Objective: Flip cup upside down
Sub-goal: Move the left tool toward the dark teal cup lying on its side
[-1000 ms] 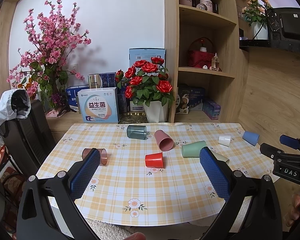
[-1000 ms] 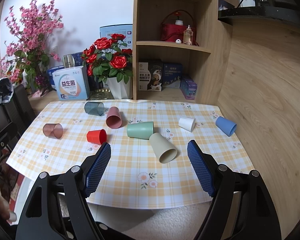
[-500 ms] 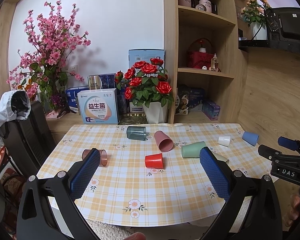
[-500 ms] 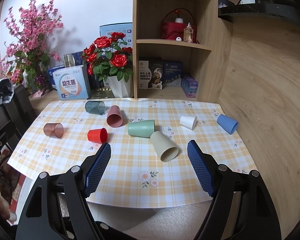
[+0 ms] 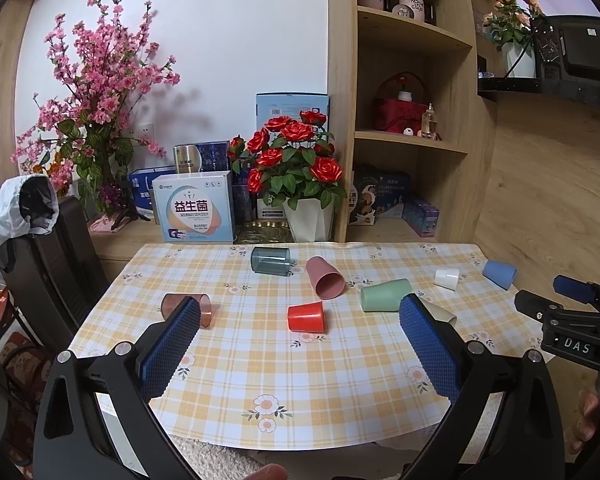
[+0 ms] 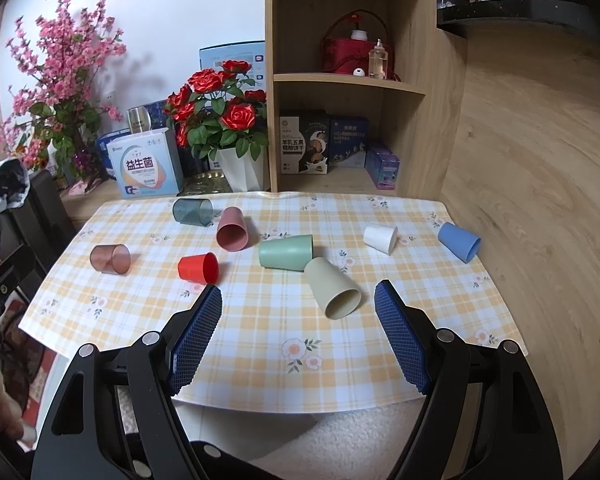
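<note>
Several cups lie on their sides on the checked tablecloth (image 6: pixel 260 344): a beige cup (image 6: pixel 334 289), green cup (image 6: pixel 286 253), red cup (image 6: pixel 198 267), pink cup (image 6: pixel 232 228), clear brown cup (image 6: pixel 110 258), clear grey cup (image 6: pixel 192 211), white cup (image 6: pixel 380 238) and blue cup (image 6: pixel 459 241). My right gripper (image 6: pixel 298 312) is open and empty, above the table's front edge, just short of the beige cup. My left gripper (image 5: pixel 300 320) is open and empty, near the front edge, facing the red cup (image 5: pixel 306 316). The beige cup is partly hidden behind its right finger.
A rose pot (image 6: pixel 236 160), boxes (image 6: pixel 146 168) and a pink blossom plant (image 6: pixel 56 92) stand behind the table. A wooden shelf unit (image 6: pixel 348 80) rises at the back right. A dark chair (image 5: pixel 56 248) stands left of the table.
Both grippers have drifted slightly; the table and cups sit a touch higher and closer in the right view. Nothing was grasped and no cup moved.
</note>
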Demonstrator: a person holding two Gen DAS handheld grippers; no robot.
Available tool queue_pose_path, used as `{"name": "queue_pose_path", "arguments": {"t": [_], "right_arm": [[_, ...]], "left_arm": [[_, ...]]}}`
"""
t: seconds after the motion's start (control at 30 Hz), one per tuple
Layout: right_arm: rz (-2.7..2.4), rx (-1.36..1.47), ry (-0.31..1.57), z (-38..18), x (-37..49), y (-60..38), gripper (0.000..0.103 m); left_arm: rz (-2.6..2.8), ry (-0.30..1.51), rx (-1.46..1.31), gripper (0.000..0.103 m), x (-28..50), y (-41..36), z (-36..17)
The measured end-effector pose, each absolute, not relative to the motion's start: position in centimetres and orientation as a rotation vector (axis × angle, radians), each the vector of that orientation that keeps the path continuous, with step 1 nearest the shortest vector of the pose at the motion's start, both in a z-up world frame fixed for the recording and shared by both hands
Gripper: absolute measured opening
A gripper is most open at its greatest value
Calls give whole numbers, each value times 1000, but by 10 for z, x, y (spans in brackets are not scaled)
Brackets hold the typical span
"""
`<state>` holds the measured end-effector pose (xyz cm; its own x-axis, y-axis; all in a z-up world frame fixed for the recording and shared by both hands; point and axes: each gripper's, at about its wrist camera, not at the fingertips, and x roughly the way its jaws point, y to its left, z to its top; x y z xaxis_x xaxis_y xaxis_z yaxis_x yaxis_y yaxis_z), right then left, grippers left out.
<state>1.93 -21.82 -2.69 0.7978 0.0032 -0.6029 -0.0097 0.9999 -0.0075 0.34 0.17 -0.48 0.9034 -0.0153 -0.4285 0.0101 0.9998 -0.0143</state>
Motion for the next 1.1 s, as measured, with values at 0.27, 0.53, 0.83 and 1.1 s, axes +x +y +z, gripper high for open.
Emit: {"name": "queue_pose_path", "arguments": {"t": [0.27,0.53,0.83,1.1], "right_arm": [[74,77,634,-36,32,-232,76],[103,77,584,-36,73,-243,91],[96,134,633,-70,134,-257,91],[41,93,776,-118,174,-259,91]], "left_arm": [[-147,465,-97,97,16,12,-12],[-81,477,-22,97,47,35,-28],[-15,579,8,97,108,73,-54],[-59,711,-57,97,161,81,-80]]}}
